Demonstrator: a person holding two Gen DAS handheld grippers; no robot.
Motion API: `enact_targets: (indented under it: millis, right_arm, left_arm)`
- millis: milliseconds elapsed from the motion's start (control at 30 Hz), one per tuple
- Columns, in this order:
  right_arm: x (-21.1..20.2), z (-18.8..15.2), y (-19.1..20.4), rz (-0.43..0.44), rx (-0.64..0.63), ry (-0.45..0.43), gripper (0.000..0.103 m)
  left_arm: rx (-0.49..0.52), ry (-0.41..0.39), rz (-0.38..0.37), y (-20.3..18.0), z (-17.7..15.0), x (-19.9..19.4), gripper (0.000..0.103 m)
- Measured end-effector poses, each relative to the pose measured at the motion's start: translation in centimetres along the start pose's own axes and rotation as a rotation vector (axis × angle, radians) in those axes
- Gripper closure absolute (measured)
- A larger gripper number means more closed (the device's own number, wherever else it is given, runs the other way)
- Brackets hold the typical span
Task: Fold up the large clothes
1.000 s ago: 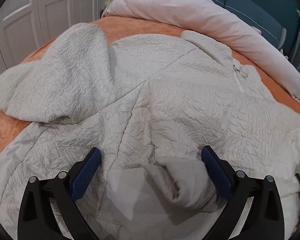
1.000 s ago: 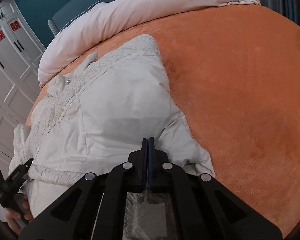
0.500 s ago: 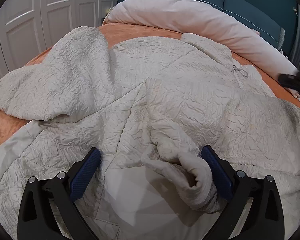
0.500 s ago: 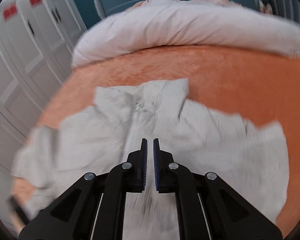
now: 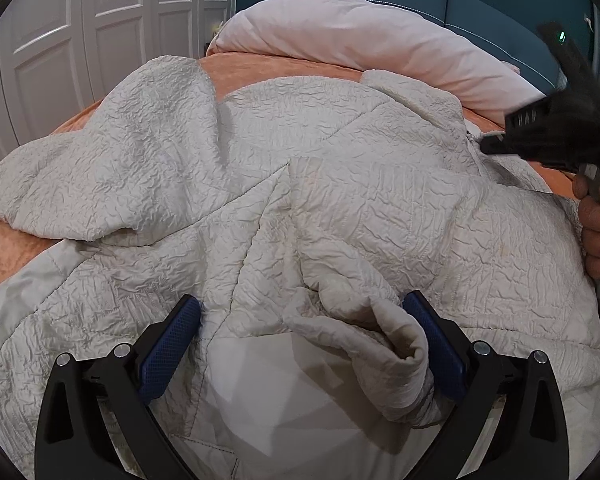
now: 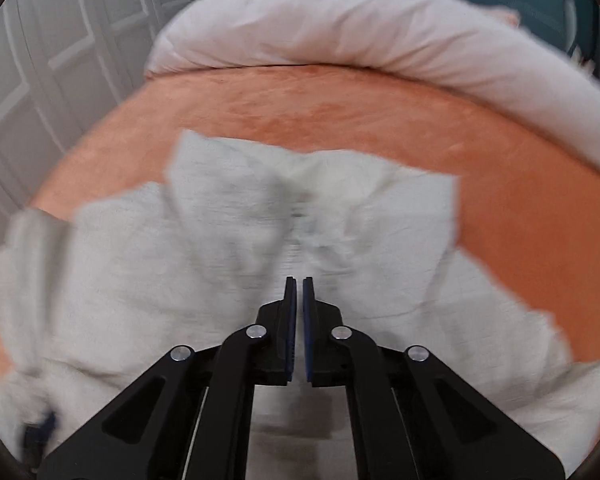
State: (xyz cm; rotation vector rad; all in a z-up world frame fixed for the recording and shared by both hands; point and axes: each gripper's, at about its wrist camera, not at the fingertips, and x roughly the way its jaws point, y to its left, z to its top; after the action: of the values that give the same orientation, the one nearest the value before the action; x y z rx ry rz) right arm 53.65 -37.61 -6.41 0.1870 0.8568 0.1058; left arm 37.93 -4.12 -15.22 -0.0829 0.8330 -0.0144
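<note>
While the left gripper (image 5: 302,334) hung low over the bed, its blue-padded fingers (image 5: 172,344) stood wide apart, with nothing pinched between them. Spread beneath it lay the large cream-white quilted jacket (image 5: 340,184) of crinkled fabric, covering most of the orange plush bedspread (image 5: 236,76). One sleeve was folded across the jacket's body, and its rolled cuff (image 5: 400,352) lay just inside the right-hand finger; whether cloth and pad touched could not be told. A smooth panel of lining showed between the two fingers. Behind the jacket, a long pale pink rolled duvet (image 5: 360,44) ran along the head of the bed, against a teal padded headboard (image 5: 500,0), with white panelled wardrobe doors (image 5: 80,40) to the left. At the right edge, the right gripper (image 5: 496,145) pointed toward the zipped collar region, with the person's hand (image 5: 596,220) wrapped around its handle. From the right wrist camera, which was blurred, that gripper (image 6: 299,292) hovered above the jacket (image 6: 160,264), its fingers drawn almost together with only a thin slit between them and no cloth caught there. Past its tips the collar flaps lay open on the bedspread (image 6: 380,120), and the duvet (image 6: 340,24) crossed the top.
</note>
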Motion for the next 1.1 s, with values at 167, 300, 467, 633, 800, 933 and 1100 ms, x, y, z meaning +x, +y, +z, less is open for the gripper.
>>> enact_targets:
  millis: [167,300,467,633,800,933,1100]
  right_arm:
    - [-2.1,-0.6,1.7,-0.066,-0.032,-0.103,0.101]
    - [-2.4,0.6,-4.1,-0.229,0.202,-0.123,0.099]
    - [0.9,1.3,-4.7,-0.207,0.216,-0.009,0.099]
    - [0.2,-0.1,-2.1,-0.103,0.111,-0.020,0.103]
    - [-2.9,-2.6,-0.6,-0.056,0.051,-0.055,0.103]
    - [-6.7,-5.8,-1.3,-0.081,0.126,-0.104,0.103]
    - [-9.7,-11.6,1.1,-0.075,0.174,-0.089,0.103]
  left_arm:
    - [0.000,-0.002,0.000,0.0,-0.1,0.0,0.005]
    - [0.000,-0.003,0.001,0.0,-0.1,0.0,0.005]
    - [0.000,-0.006,0.002,0.0,0.0,0.0,0.005]
    - [0.001,-0.007,0.004,-0.1,-0.2,0.1,0.005]
    - [0.001,-0.008,0.005,-0.1,-0.2,0.1,0.005]
    - [0.003,-0.011,0.008,-0.2,-0.3,0.3,0.005]
    - [-0.024,0.012,-0.030,0.4,0.3,-0.1,0.005]
